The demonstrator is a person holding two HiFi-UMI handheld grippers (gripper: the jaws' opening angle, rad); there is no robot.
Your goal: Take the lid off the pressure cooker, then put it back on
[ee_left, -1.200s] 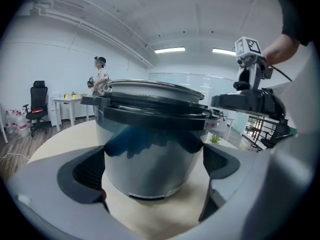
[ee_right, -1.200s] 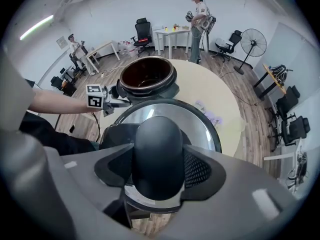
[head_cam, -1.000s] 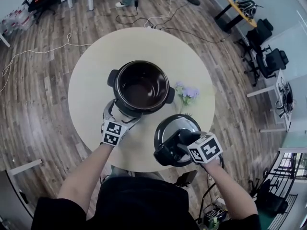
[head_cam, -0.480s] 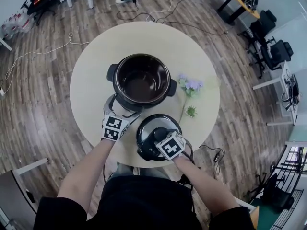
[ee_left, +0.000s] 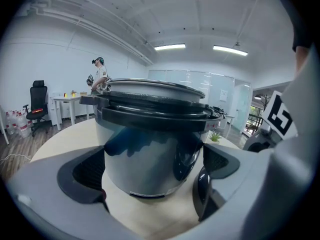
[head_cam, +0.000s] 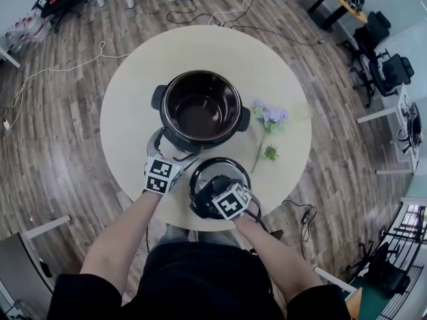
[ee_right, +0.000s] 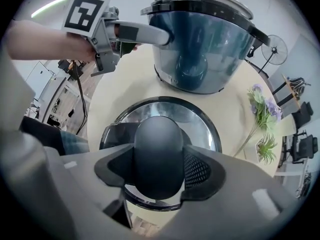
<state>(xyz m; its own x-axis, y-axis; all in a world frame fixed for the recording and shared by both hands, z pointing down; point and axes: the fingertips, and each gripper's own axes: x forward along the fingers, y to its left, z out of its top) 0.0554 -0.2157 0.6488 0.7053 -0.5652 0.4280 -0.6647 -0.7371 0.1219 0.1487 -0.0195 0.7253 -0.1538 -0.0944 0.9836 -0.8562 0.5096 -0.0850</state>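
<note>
Lid [ee_right: 202, 121] level, knob [ee_right: 159, 149] up (right fingers [ee_right: 199, 169] clamp knob); left fingers [ee_left: 82, 176] open beside cooker [ee_left: 150, 149].

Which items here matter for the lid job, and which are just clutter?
In the job: pressure cooker, open; lid, knob clamped in right gripper; left gripper, jaws apart at the cooker's side.
Lying about: purple flowers; small green plant; office chairs.

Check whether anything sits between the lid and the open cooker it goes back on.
Nothing visible does. Only bare table separates the lid from the cooker; the left claw stands at the cooker's side, flowers lie off right.
</note>
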